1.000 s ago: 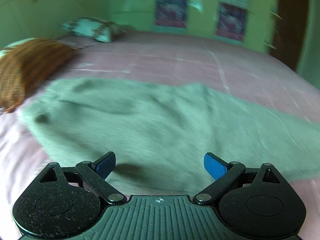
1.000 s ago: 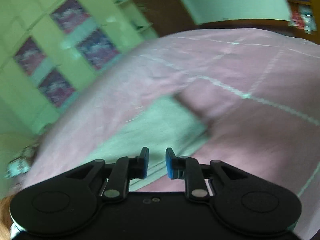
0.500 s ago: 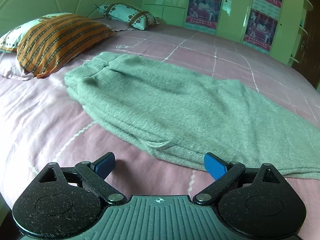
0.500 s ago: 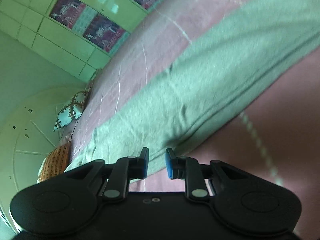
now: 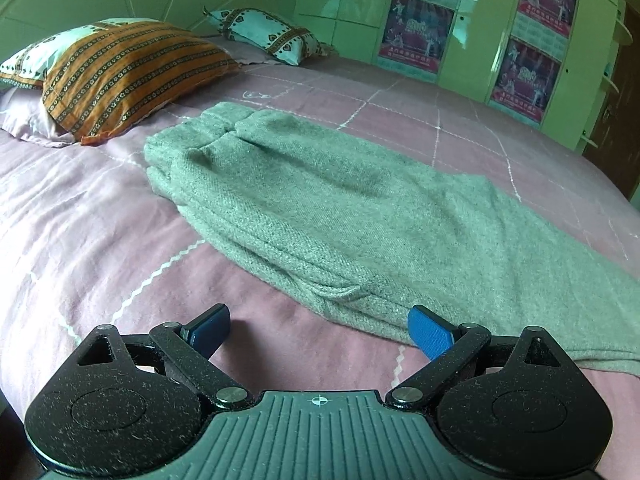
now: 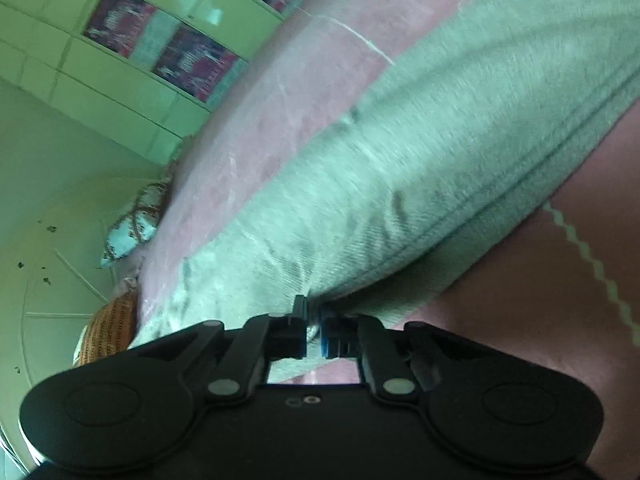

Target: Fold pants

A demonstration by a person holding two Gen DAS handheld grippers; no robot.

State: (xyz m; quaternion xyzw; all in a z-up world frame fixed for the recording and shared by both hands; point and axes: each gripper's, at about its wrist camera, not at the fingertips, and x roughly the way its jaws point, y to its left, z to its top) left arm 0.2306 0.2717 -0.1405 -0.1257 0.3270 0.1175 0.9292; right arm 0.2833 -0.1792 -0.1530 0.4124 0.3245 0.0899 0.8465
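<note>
Grey-green pants [image 5: 340, 200] lie folded lengthwise on the pink bedsheet [image 5: 100, 220], waistband toward the pillows, legs running off to the right. My left gripper [image 5: 320, 330] hovers open just short of the pants' near edge; its blue fingers [image 5: 430, 334] hold nothing, and the right one overlaps the hem. In the right wrist view the pants [image 6: 440, 140] fill the frame. My right gripper [image 6: 314, 320] is closing its jaws on the near edge of the cloth, which bunches up between the pads.
An orange striped pillow [image 5: 128, 76] and a white patterned pillow [image 5: 264, 36] lie at the head of the bed. Green wardrobe doors with posters [image 5: 480, 20] stand behind the bed. A dark door [image 5: 616, 100] is at the far right.
The right gripper swung across the bed to the pants' edge and its jaws went from slightly apart to pinching the cloth. The left gripper drew back, so the whole pants came into view.
</note>
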